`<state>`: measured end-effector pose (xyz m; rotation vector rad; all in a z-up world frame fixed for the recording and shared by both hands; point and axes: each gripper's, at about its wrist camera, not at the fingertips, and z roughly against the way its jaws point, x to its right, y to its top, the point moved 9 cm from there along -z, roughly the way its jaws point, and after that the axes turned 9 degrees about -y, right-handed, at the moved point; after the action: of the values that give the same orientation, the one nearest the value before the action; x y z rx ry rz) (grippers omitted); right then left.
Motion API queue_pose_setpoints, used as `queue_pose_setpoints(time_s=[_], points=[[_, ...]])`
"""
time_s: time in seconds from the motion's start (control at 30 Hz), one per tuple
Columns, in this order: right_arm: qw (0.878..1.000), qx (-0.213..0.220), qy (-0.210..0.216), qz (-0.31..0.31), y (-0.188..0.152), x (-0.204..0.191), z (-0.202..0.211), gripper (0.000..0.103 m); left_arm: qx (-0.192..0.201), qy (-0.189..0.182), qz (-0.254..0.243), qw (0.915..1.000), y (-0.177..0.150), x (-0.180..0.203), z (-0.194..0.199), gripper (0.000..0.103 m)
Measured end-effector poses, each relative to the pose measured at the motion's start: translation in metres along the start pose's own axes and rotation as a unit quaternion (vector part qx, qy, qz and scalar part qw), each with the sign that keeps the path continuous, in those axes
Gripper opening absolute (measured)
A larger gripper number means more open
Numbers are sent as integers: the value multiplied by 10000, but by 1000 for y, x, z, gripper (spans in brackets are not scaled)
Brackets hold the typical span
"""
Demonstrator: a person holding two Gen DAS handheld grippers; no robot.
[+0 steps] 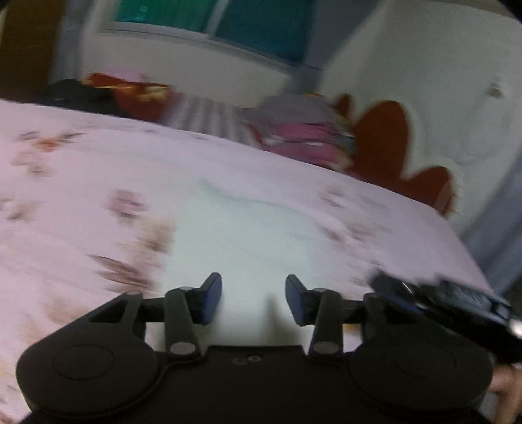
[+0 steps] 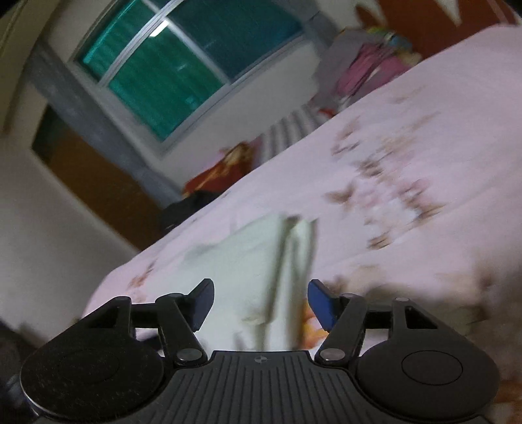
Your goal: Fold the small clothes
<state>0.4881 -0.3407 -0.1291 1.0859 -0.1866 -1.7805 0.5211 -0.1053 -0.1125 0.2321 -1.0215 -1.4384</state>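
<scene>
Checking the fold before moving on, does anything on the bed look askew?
Nothing clearly wrong. The pale garment lies on the pink floral bedspread, one folded edge showing. Both pictures are blurred, so small wrinkles cannot be judged.

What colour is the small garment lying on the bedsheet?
Pale mint-white garment, plain; clearest in the right wrist view.

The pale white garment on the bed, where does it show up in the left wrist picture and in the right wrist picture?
Left wrist: the pale garment lies at lower centre, just ahead of the open left gripper.
Right wrist: the pale garment lies at lower centre, reaching down between the fingers of the open right gripper.
Shared landmark: the green-tinted window on the far wall.
</scene>
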Motion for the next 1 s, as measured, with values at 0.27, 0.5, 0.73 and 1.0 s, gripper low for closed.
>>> queue_pose_setpoints(time_s=[0.27, 0.5, 0.73, 1.0], points=[[9971, -733, 26, 219, -32, -19, -48, 38, -495, 139, 189, 9985, -14, -47, -34, 32], [9958, -738, -363, 402, -35, -15, -56, 39, -512, 6, -103, 9986, -8, -52, -25, 31], [9955, -692, -536, 355, -36, -18, -62, 39, -692, -252, -83, 9972, -5, -62, -38, 33], [9942, -786, -619, 385, -33, -19, -67, 39, -493, -522, 7, 9974, 6, -60, -32, 29]])
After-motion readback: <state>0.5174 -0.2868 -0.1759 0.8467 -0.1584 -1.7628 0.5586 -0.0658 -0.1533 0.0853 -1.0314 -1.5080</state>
